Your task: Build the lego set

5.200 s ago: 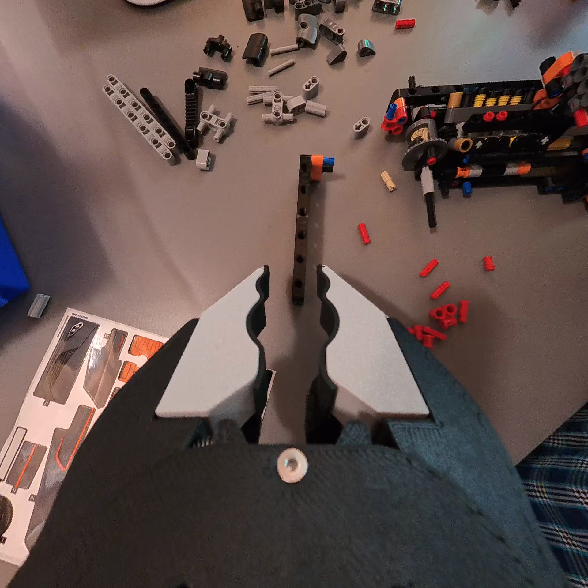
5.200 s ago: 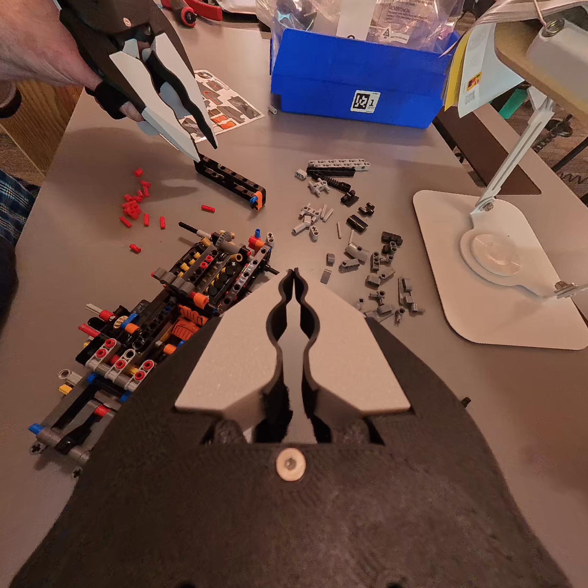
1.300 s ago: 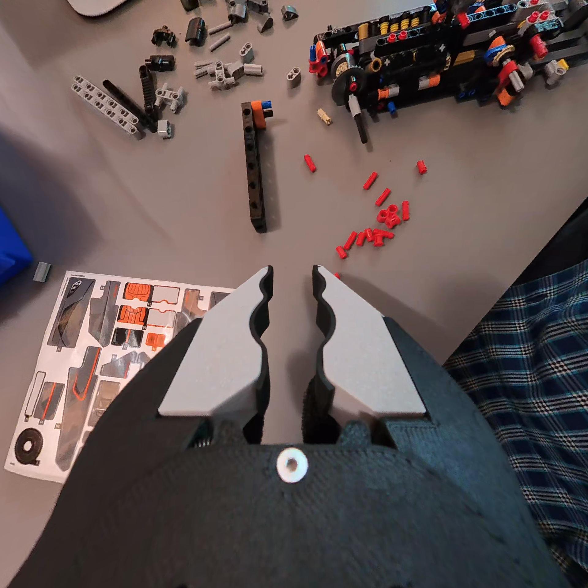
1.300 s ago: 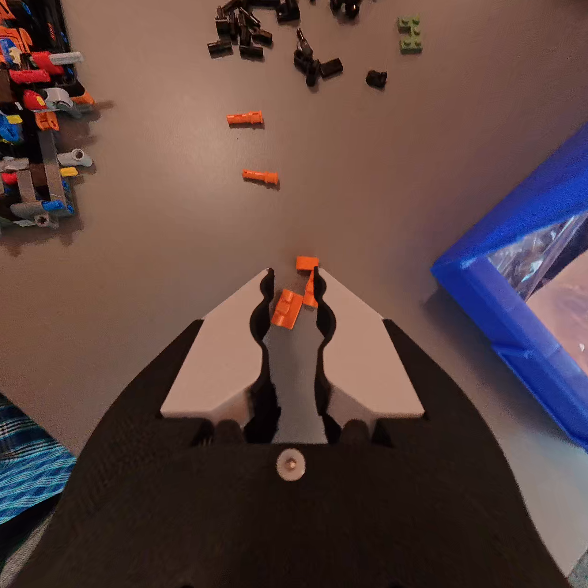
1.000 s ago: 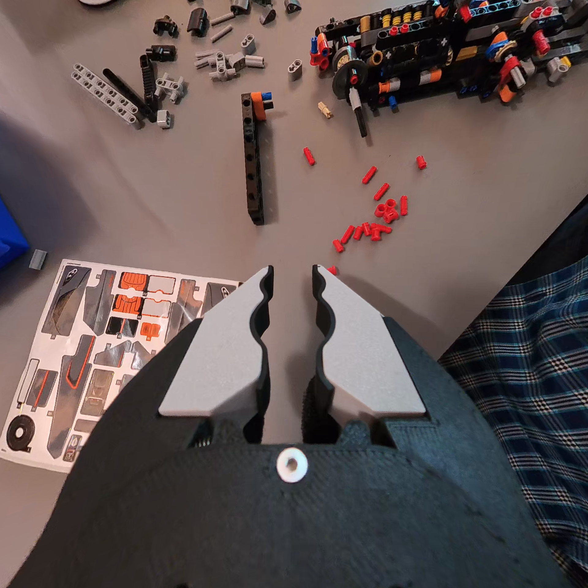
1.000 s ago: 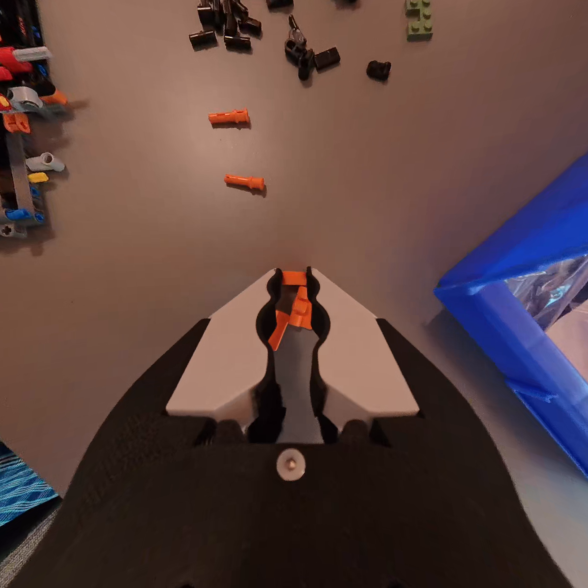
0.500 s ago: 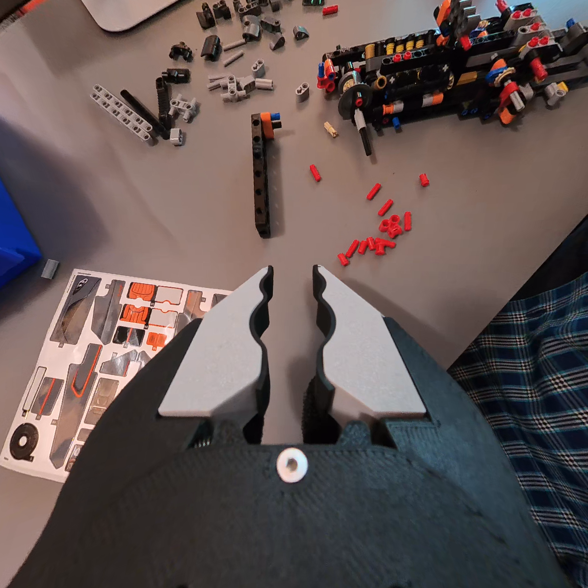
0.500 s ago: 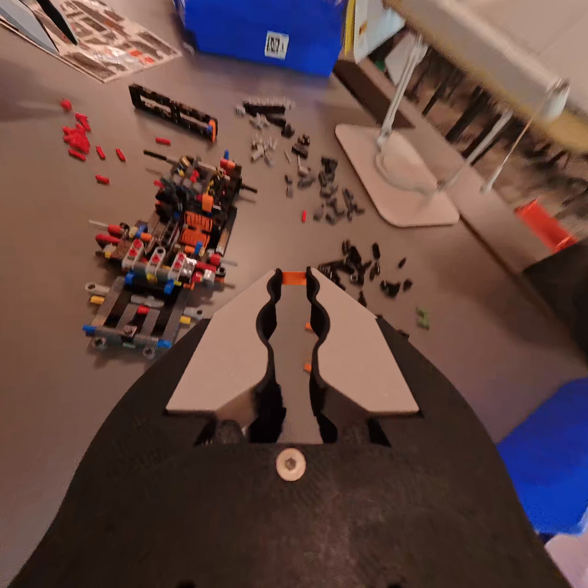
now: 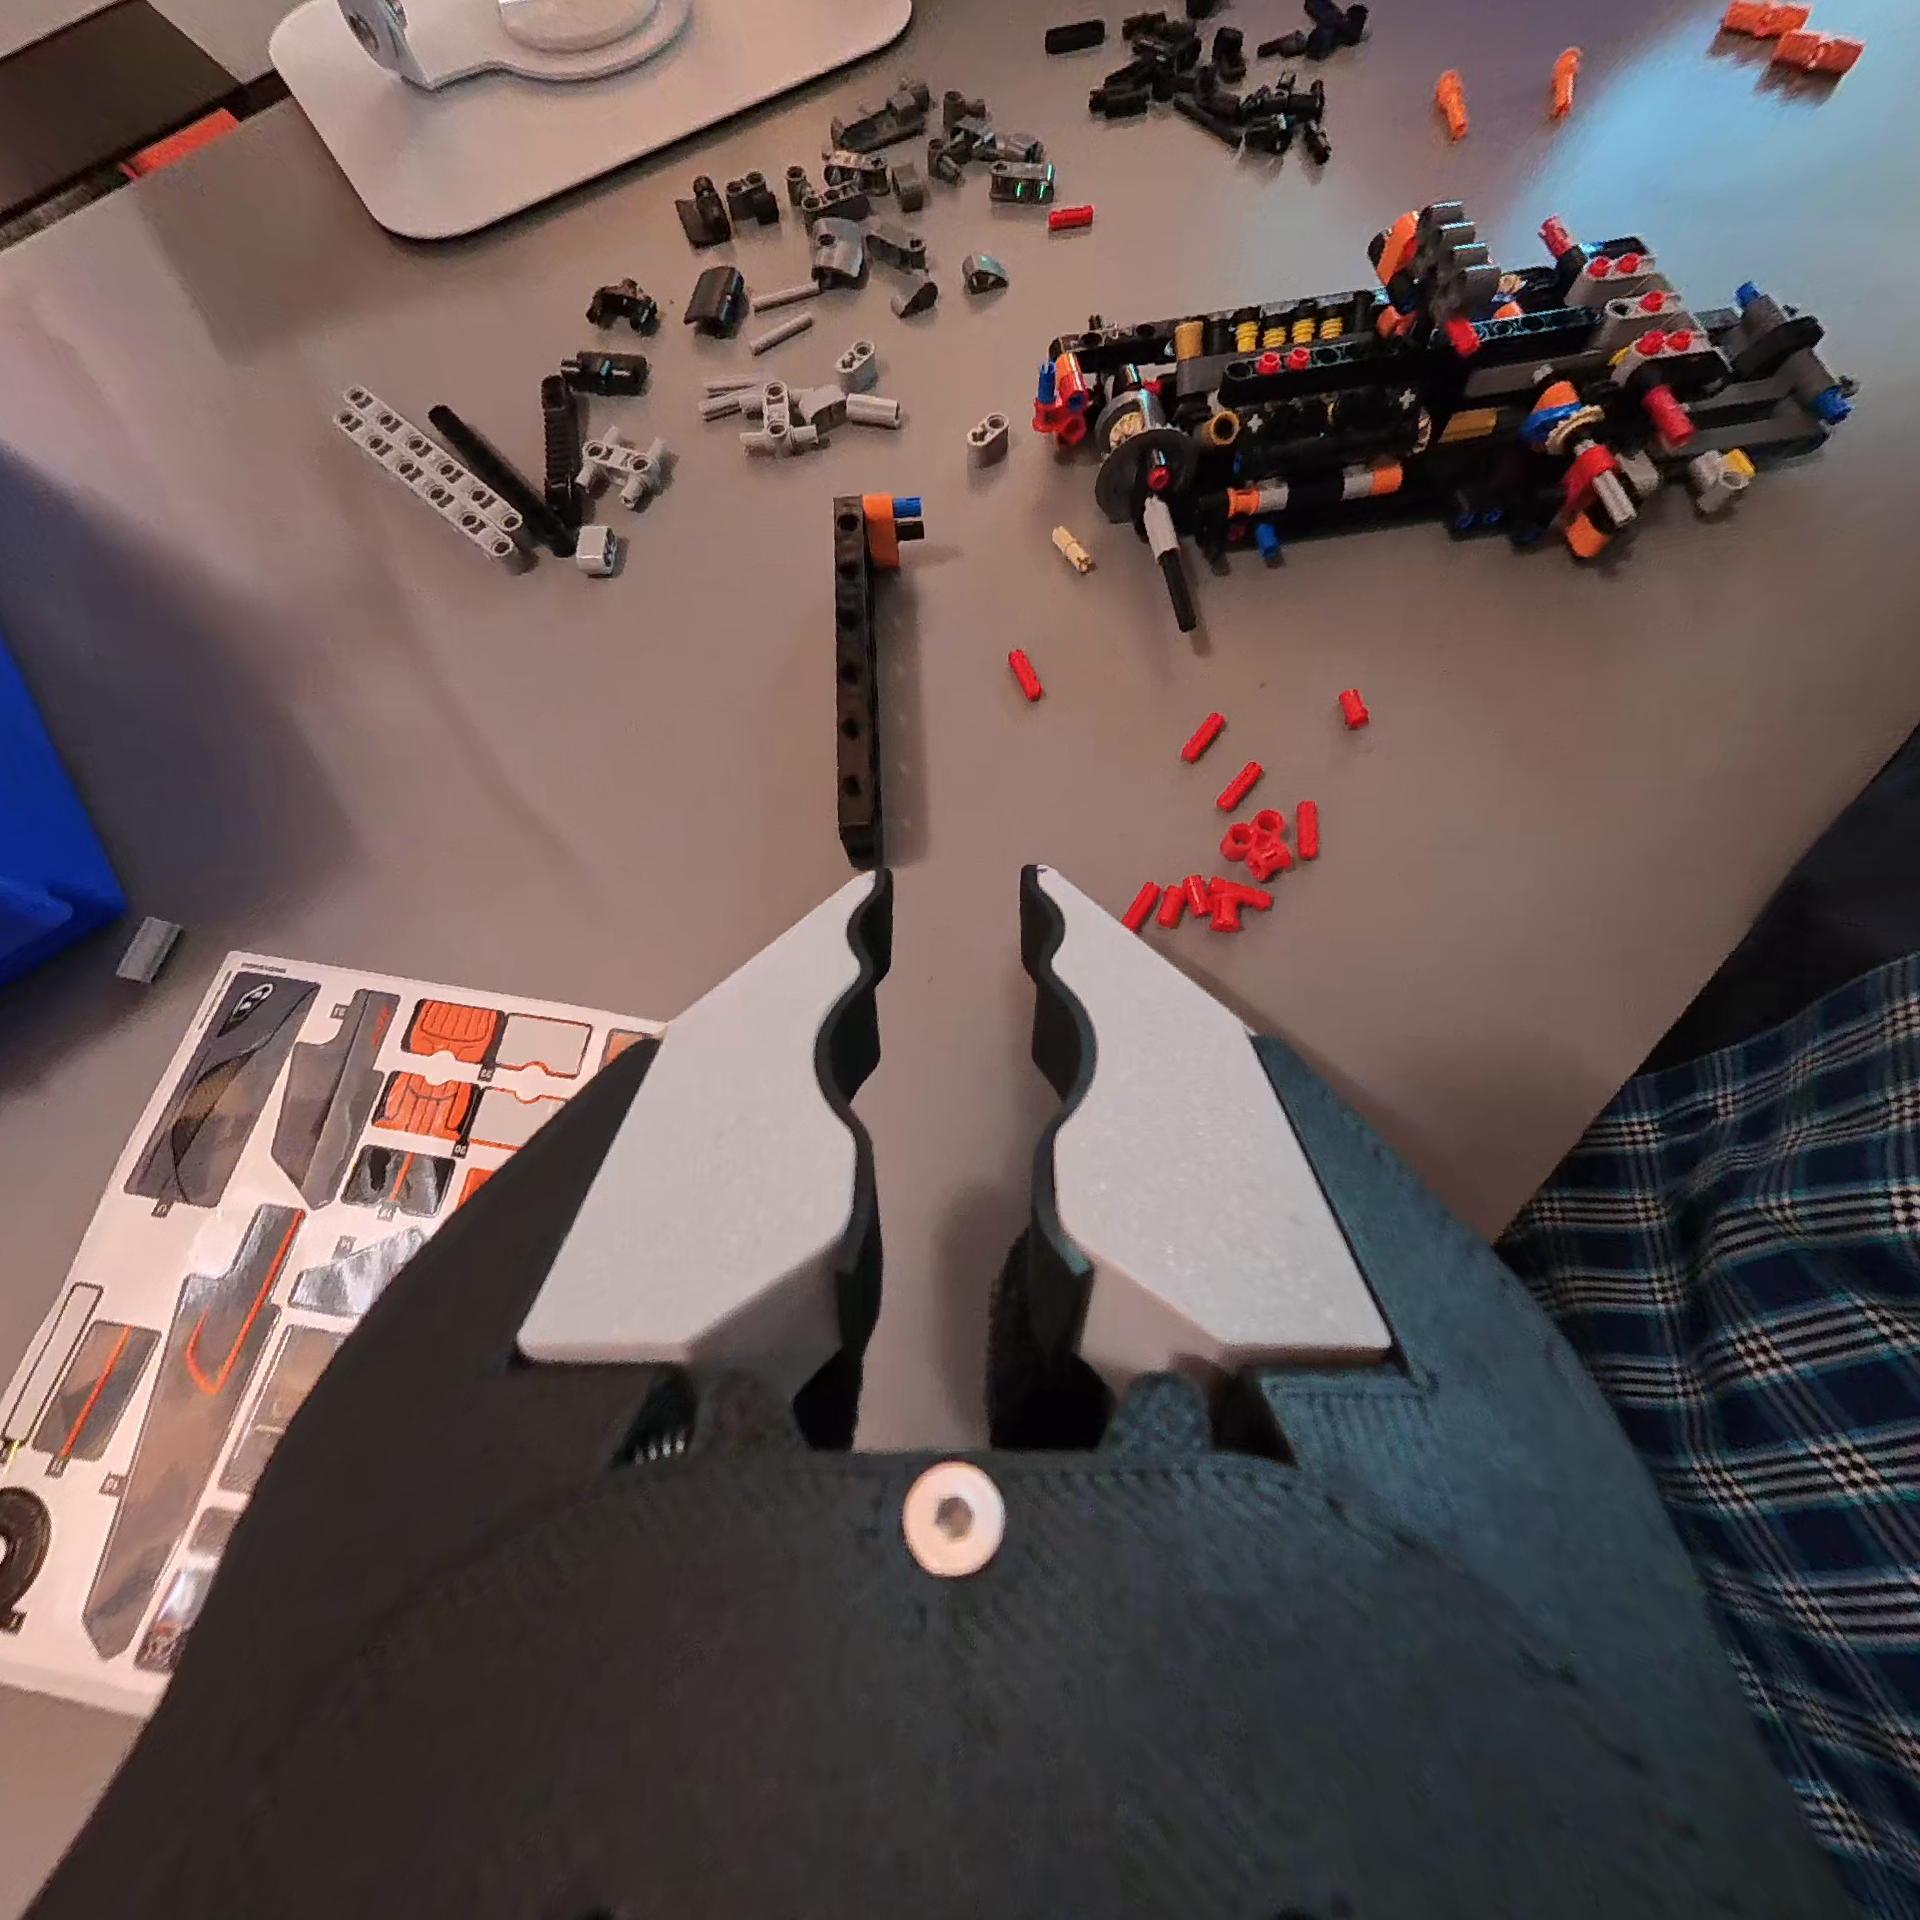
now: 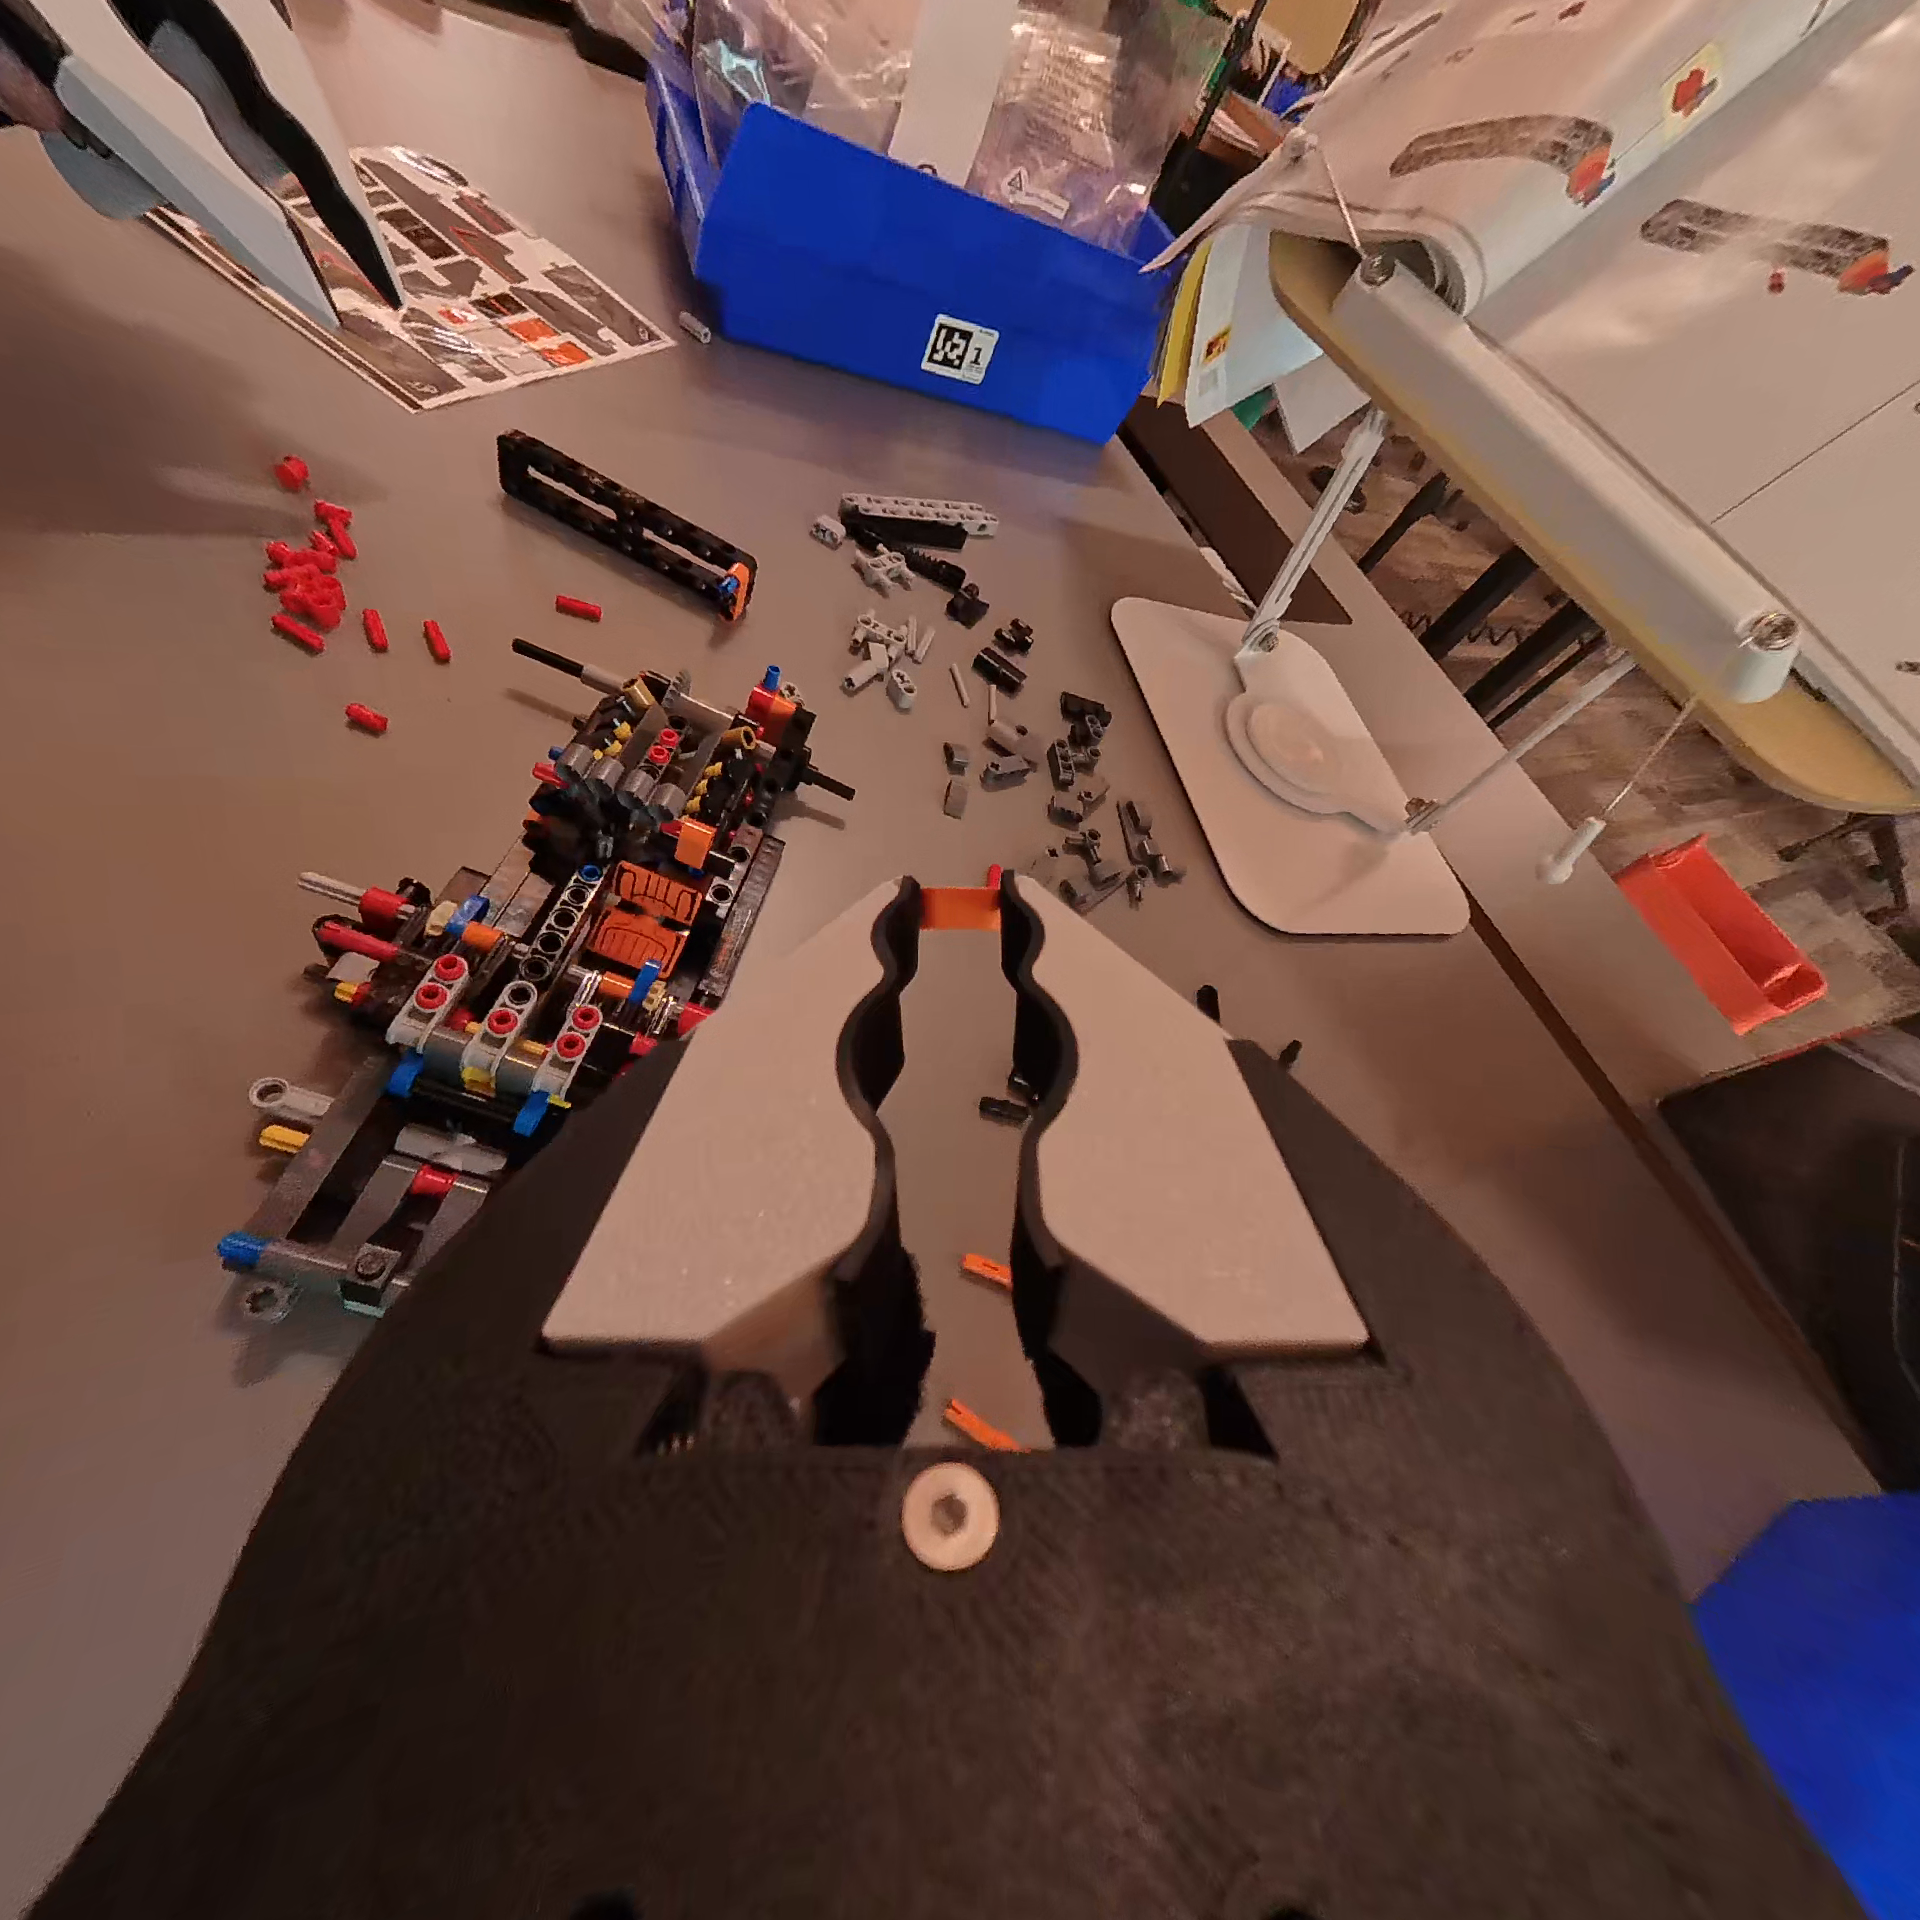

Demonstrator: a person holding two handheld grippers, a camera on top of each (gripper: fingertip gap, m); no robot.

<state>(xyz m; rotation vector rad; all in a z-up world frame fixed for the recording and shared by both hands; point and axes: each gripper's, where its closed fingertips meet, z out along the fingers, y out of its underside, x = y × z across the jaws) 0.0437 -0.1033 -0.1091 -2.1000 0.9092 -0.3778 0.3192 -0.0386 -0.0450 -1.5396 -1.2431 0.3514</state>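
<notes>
My right gripper (image 10: 961, 894) is shut on a small orange piece (image 10: 958, 906), held at its fingertips above the table. The partly built lego chassis (image 10: 582, 914) lies to its left; it also shows in the left wrist view (image 9: 1455, 416) at the upper right. My left gripper (image 9: 956, 883) is open and empty, just short of the near end of a long black beam with an orange and blue end (image 9: 860, 675). That beam (image 10: 623, 525) lies beyond the chassis in the right wrist view. The left gripper (image 10: 208, 156) also shows there at the top left.
Red pins (image 9: 1236, 852) lie right of the left gripper, a sticker sheet (image 9: 260, 1195) to its left. Grey and black loose parts (image 9: 810, 291) lie beyond the beam. A white lamp base (image 10: 1299, 769), a blue bin (image 10: 914, 281) and orange pins (image 10: 982, 1268) are also on the table. About 30 cm separates my left fingertips from my right.
The right gripper closed on the orange piece, lifted it and swung round to face the chassis. The left gripper, open throughout, drew back from the black beam, then moved a little toward it.
</notes>
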